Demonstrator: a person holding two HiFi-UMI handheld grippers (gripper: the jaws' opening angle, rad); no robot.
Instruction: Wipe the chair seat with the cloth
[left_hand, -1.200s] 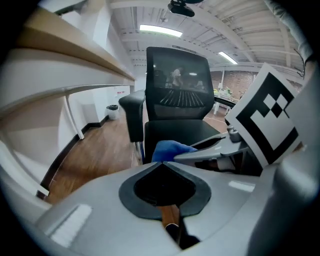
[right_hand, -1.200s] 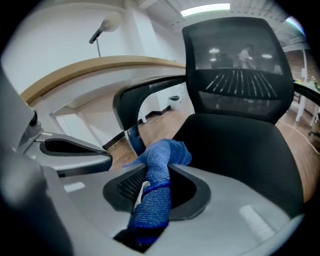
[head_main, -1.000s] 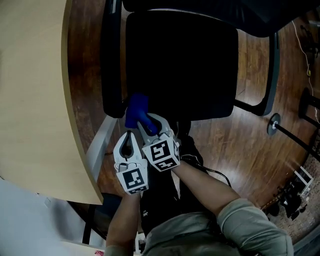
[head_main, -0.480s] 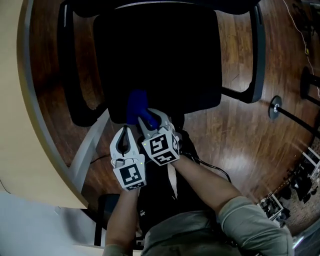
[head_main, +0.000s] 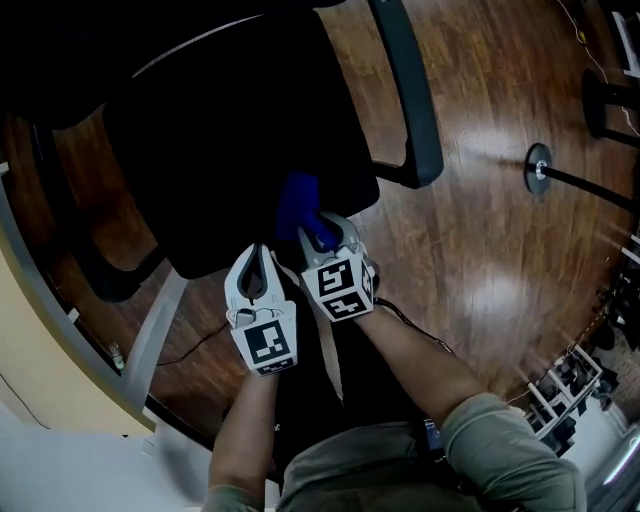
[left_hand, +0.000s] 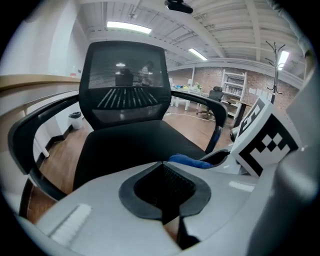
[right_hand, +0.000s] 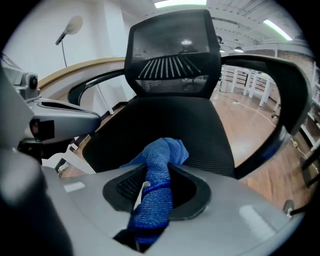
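— What could go wrong here?
— My right fingers (right_hand: 235, 205) are clamped on a thin roll of the cloth (right_hand: 159, 165), over the seat (right_hand: 200, 130) front. I think hard rubbing could pull it out. My left fingers (left_hand: 90, 210) are together, empty.

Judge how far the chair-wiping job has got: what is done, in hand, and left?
Done: the cloth is clamped in the right tongs. In hand: it sits over the front edge of the chair seat; whether it touches is unclear. Left: the wiping strokes across the seat, probably all of them. The left tongs are shut and empty.
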